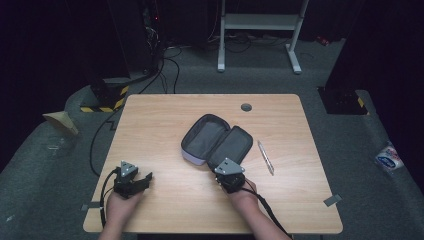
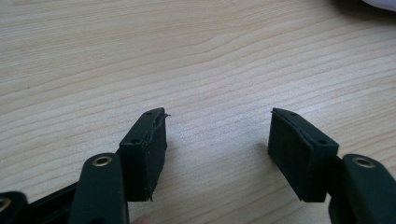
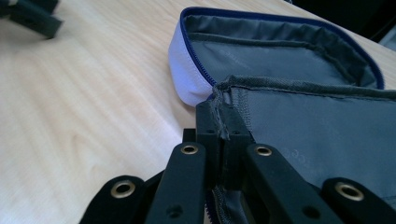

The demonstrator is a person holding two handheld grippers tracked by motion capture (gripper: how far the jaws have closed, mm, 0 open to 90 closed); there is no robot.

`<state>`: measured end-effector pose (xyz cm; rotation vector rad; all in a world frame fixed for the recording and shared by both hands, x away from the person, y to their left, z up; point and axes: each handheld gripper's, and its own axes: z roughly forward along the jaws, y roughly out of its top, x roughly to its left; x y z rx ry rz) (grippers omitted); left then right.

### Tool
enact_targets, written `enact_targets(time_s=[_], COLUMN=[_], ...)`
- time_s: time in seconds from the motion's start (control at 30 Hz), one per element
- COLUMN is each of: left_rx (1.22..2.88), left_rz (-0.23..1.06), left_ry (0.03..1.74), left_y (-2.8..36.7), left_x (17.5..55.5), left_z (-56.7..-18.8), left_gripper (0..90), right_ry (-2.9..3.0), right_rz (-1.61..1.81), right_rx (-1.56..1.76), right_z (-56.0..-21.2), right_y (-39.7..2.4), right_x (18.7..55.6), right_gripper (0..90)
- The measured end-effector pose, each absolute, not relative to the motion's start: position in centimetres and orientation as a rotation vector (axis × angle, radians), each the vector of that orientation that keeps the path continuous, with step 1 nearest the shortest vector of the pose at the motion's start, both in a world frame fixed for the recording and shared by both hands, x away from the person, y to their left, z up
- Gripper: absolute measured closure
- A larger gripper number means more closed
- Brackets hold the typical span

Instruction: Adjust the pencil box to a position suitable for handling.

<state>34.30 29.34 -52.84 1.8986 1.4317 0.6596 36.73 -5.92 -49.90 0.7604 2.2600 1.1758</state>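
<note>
An open pencil case (image 1: 216, 141) with grey lining and a pale lilac shell lies spread in the middle of the wooden table (image 1: 160, 120). My right gripper (image 1: 227, 174) is at its near corner, jaws shut on the edge of the case's grey flap (image 3: 261, 116). In the right gripper view the flap's seam runs between the pinched pads (image 3: 211, 122), and the blue zipper (image 3: 196, 60) rims the far half. My left gripper (image 1: 145, 179) rests at the near left of the table, open, with bare wood between its pads (image 2: 150, 149).
A silver pen (image 1: 265, 157) lies on the table just right of the case. A round grey cable port (image 1: 246, 107) sits near the far edge. Beyond the table stand a white metal frame (image 1: 260, 30), cables and dark equipment on grey carpet.
</note>
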Motion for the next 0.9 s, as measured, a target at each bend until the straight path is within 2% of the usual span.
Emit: enact_targets(time_s=[0.5, 0.9], left_rx=[1.902, 1.902], left_rz=[0.662, 0.662], left_ry=[1.430, 1.431], left_y=[29.3, 29.3], left_x=[34.3, 34.3], left_z=[-52.8, -52.8], left_gripper=[37.2, 37.2], right_ry=[2.273, 2.288], right_rz=[1.235, 1.234], right_rx=[0.680, 0.676], right_z=[-50.4, -51.2], right_y=[-9.0, -10.4], right_x=[31.2, 30.4], right_gripper=[87.7, 87.3])
